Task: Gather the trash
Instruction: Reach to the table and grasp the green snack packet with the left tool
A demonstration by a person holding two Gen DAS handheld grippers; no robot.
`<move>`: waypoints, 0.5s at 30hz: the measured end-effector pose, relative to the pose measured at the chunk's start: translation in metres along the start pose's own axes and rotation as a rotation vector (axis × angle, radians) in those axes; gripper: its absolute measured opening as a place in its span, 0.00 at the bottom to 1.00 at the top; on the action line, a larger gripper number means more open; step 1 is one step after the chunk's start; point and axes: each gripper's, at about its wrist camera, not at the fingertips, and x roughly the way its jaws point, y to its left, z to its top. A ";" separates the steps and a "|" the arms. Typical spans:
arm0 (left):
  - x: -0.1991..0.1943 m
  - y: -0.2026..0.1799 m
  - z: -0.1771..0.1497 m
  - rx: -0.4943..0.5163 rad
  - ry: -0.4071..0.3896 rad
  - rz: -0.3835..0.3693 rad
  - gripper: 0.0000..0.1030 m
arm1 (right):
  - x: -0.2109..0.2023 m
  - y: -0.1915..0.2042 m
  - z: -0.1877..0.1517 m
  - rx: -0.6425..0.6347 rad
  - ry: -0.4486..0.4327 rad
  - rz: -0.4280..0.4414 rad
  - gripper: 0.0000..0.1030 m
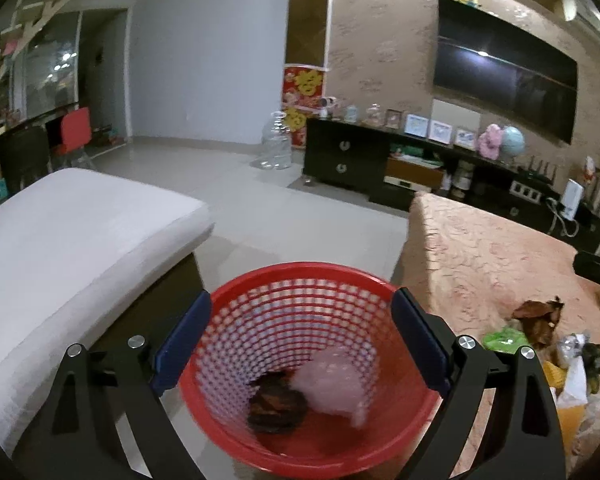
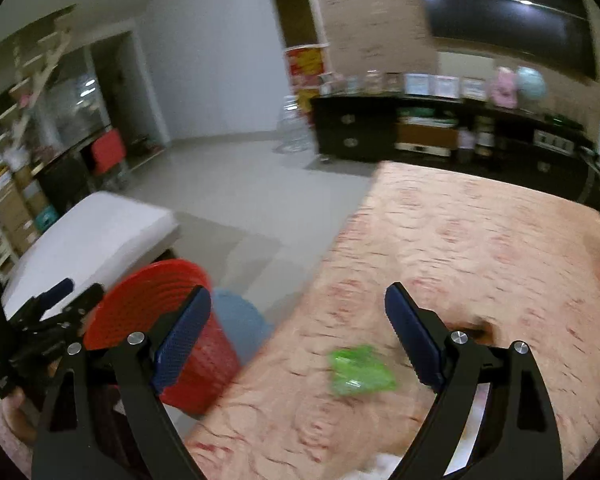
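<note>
A red mesh basket (image 1: 300,280) stands on the floor beside a table with a pink patterned cloth (image 1: 480,248). In it lie a dark brown scrap (image 1: 276,404) and a pale pink wad (image 1: 336,384). My left gripper (image 1: 300,344) is open and empty above the basket. On the cloth lie a green wrapper (image 1: 504,338), a brown leaf-like piece (image 1: 540,318) and more wrappers (image 1: 576,364). My right gripper (image 2: 300,344) is open and empty above the cloth, with the green wrapper (image 2: 360,370) between its fingers. The basket (image 2: 148,300) and left gripper (image 2: 56,300) show at its left.
A white cushioned seat (image 1: 72,248) stands left of the basket. A blue bin (image 2: 240,324) sits behind the basket. A black TV cabinet (image 1: 380,160) lines the far wall under a television (image 1: 504,68). A large clear water bottle (image 1: 274,144) stands on the tiled floor (image 1: 260,208).
</note>
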 end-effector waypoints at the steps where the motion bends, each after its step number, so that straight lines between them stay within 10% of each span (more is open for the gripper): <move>1: 0.000 -0.005 0.000 0.007 0.001 -0.012 0.85 | -0.008 -0.014 -0.004 0.022 -0.005 -0.033 0.84; 15: 0.012 -0.109 -0.024 0.197 0.097 -0.223 0.86 | -0.053 -0.113 -0.039 0.195 -0.026 -0.204 0.90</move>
